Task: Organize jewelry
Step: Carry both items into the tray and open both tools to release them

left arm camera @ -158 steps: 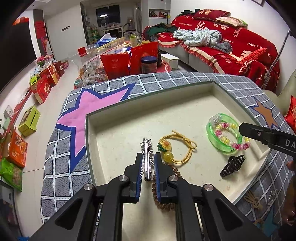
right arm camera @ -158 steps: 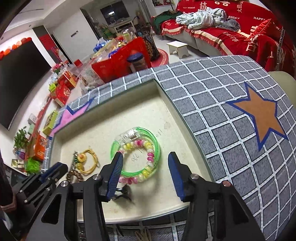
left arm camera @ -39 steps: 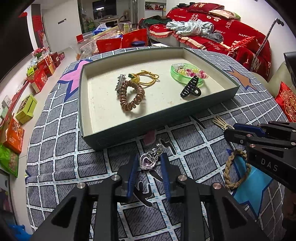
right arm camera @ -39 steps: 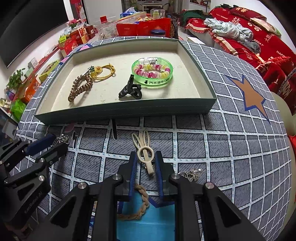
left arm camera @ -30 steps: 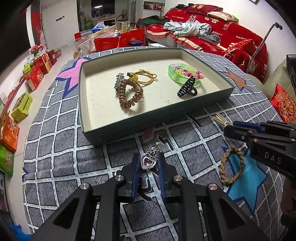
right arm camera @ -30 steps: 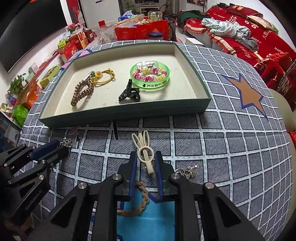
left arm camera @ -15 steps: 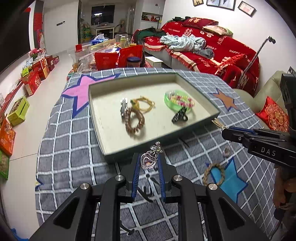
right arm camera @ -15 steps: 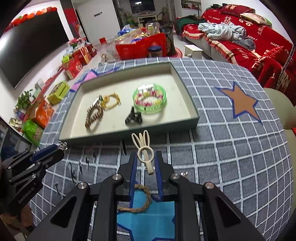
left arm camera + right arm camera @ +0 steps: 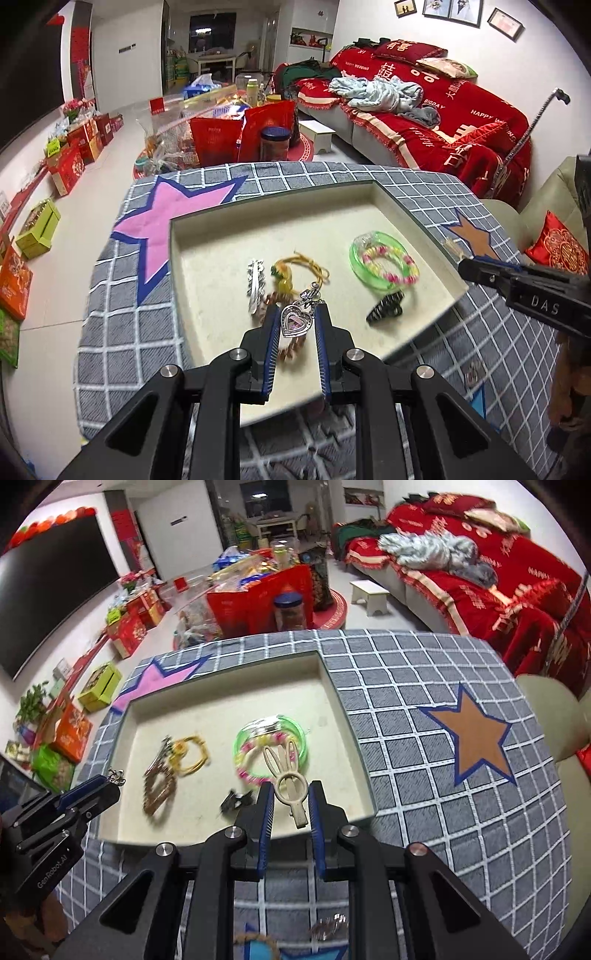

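Jewelry sits pinched in both of my tools. In the left wrist view, the left gripper (image 9: pixel 295 319) is clamped on a heart pendant (image 9: pixel 294 320), silver with a pink stone, its small clasp sticking up above the blue pads at lower centre of the frame. I see it held over the near part of the tray (image 9: pixel 413 218), a shallow cream-lined box resting on a grey checked cloth (image 9: pixel 110 332) with a pink star (image 9: pixel 173 218) at upper left.

In the right wrist view, the right gripper (image 9: pixel 291 799) is closed on a cream rabbit-ear hair clip (image 9: pixel 288 779), ears pointing up the frame, tail hanging down between the pads. It too is over the tray's near edge.

Inside the tray I can make out, centre-left in the left wrist view, a silver barrette (image 9: pixel 255 286) just beside a yellow cord tie (image 9: pixel 295 271), with a brown coil band (image 9: pixel 288 347) mostly hidden behind my left fingers. To the right lies a green bangle (image 9: pixel 382 267) with a beaded bracelet (image 9: pixel 391 264) inside its ring, and below it a black claw clip (image 9: pixel 385 312). The right view is blurred, so those pieces smear there.

On the cloth at the bottom of the right view lies a small silver trinket (image 9: pixel 328 931); I cannot tell what it is. An orange star (image 9: pixel 472 734) marks the cloth at right.
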Motion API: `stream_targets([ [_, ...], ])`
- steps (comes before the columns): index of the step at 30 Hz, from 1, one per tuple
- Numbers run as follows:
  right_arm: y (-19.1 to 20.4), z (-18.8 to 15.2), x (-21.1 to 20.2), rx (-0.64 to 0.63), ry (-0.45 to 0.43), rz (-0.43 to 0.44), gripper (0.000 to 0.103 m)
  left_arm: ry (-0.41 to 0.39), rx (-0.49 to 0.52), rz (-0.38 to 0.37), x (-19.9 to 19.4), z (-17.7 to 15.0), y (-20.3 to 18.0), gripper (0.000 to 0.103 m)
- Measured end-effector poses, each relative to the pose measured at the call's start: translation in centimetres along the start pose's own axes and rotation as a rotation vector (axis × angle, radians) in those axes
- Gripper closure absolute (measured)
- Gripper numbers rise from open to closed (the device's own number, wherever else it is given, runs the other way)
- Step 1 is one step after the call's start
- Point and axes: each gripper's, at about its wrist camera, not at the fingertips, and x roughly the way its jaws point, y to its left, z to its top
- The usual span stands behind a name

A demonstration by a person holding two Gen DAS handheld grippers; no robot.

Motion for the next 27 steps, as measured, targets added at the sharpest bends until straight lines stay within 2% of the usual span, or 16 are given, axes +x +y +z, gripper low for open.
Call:
stream_targets([
  [4,-1.1,0.5,1.7,0.038,0.017,-0.011,0.082,0.031,-0.011,-0.009,2.4,1.4,-0.5,0.068],
  [13,-1.9,0.6,4.7,0.050,0.059,-0.061,0.082,0.087,0.051,-0.004,6.1,1.9,-2.9,0.068],
  [27,-1.5,-0.3,6.6,0.036,0.105,-0.074,0.082,0.134,0.128,0.060,8.2,0.7,-3.8,0.068],
])
